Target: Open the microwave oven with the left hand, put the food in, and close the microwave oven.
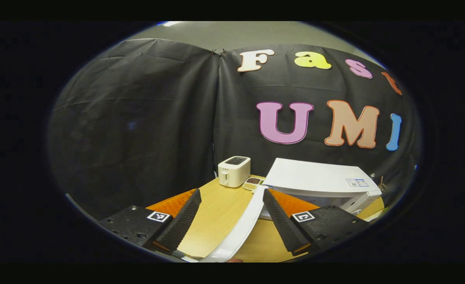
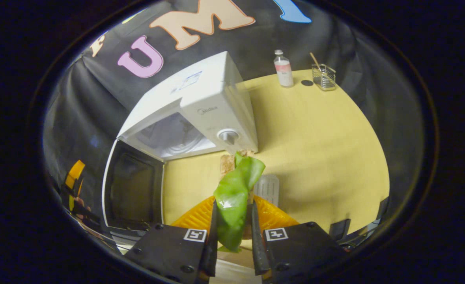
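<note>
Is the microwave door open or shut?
Open: the microwave door is swung wide off the microwave, baring its cavity.

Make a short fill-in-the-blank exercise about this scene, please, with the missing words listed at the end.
1. The microwave door stands ____.
2. The right claw is shut on a sandwich with a ____ lettuce leaf.
3. The left claw is open, and the door's white ____ passes between its fingers.
4. Beside the microwave stands a white ____ on the table.

Missing words: open; green; edge; toaster
</note>
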Motion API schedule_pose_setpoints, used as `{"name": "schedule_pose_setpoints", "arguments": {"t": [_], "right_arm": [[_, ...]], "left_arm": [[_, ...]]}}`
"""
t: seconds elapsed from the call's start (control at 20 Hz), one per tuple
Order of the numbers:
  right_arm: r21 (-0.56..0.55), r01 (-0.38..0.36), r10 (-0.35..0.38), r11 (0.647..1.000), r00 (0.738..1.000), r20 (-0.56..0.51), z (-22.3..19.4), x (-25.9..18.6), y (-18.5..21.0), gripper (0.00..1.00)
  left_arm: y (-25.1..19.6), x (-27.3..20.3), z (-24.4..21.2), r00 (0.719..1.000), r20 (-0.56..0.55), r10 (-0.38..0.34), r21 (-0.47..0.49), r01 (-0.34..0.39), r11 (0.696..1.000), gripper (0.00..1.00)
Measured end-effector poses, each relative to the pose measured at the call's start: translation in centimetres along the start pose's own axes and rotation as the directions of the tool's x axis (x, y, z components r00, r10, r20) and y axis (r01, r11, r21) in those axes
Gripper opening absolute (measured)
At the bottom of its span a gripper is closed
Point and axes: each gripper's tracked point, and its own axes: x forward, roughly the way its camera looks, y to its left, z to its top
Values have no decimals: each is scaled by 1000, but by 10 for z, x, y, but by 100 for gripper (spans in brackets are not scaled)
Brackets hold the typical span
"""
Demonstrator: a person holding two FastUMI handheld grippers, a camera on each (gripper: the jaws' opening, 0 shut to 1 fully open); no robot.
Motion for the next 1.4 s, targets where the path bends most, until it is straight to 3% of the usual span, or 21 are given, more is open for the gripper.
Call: {"name": "schedule_pose_setpoints", "arguments": {"t": [0.3, 0.35, 0.5, 0.75, 0.95, 1.0, 1.15, 1.25, 1.4], "right_arm": [[-11, -66, 67, 998, 997, 49, -8, 5, 60, 39], [-13, -76, 77, 997, 996, 55, -10, 8, 72, 32], [-7, -94, 94, 996, 993, 64, -17, 16, 102, 32], [52, -141, 135, 989, 985, 105, -22, 35, 153, 33], [139, -228, 200, 964, 961, 192, -14, 58, 198, 32], [161, -242, 206, 957, 955, 213, -12, 66, 205, 39], [185, -233, 179, 955, 946, 270, -1, 96, 214, 39], [161, -203, 153, 966, 949, 276, 2, 117, 214, 39], [130, -207, 156, 970, 933, 325, 16, 136, 223, 39]], "left_arm": [[12, 12, 4, 1000, 7, -28, 15, 28, 1000, 96], [14, 15, 4, 999, 9, -37, 18, 37, 999, 96], [20, 22, 1, 998, -4, -65, 29, 65, 997, 96], [34, 37, -5, 996, -34, -81, 77, 83, 994, 96], [40, 45, -9, 993, -53, -108, 77, 112, 991, 96], [43, 46, -10, 992, -53, -114, 77, 118, 990, 96], [48, 51, -11, 991, -56, -120, 84, 124, 989, 96], [55, 54, -11, 992, -57, -115, 91, 120, 989, 96], [62, 57, -14, 992, -67, -104, 88, 110, 990, 96]]}}
